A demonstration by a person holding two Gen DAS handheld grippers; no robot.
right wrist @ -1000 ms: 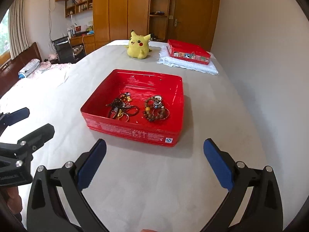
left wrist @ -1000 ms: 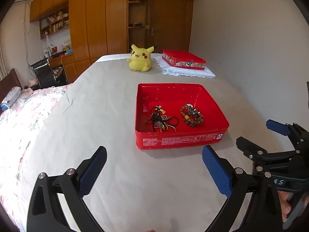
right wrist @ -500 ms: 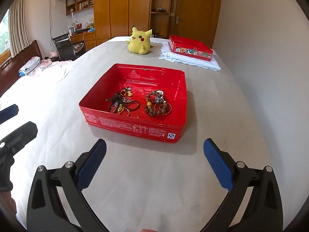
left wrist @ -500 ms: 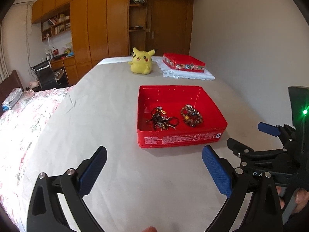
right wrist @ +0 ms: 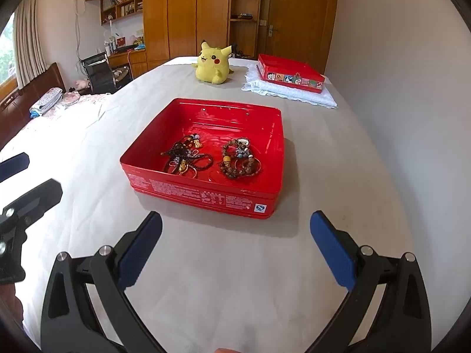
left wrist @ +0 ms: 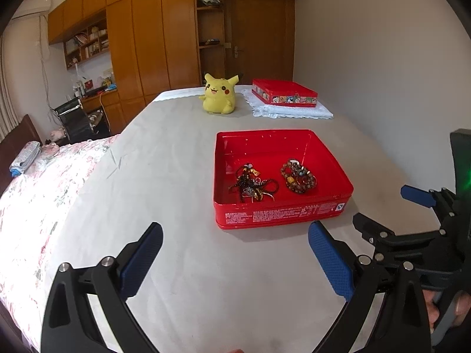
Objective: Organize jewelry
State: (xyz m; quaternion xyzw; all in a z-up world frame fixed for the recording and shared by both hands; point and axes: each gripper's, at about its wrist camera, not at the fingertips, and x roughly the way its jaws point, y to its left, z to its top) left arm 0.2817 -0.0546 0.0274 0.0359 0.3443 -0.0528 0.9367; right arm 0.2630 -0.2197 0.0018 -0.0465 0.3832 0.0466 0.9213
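An open red tin box [left wrist: 279,214] [right wrist: 203,197] sits on the grey bed cover. Inside lie a dark tangle of necklaces [left wrist: 254,184] [right wrist: 187,158] on the left and a coil of brown bead bracelets [left wrist: 298,176] [right wrist: 240,160] on the right. My left gripper [left wrist: 235,260] is open and empty, short of the box's near left side. My right gripper [right wrist: 235,248] is open and empty, just in front of the box's near wall. The right gripper also shows in the left wrist view [left wrist: 394,209], the left gripper in the right wrist view [right wrist: 29,176].
A yellow Pikachu plush [left wrist: 219,95] [right wrist: 212,64] sits at the far end. A second red tin [left wrist: 284,95] [right wrist: 290,73] rests on a white lace cloth [left wrist: 294,111] beside it. A floral quilt [left wrist: 38,194] lies left; a wall runs along the right.
Both grippers have risen and tilted slightly, with the box now a little lower and closer in the right wrist view. Both stay open and empty.
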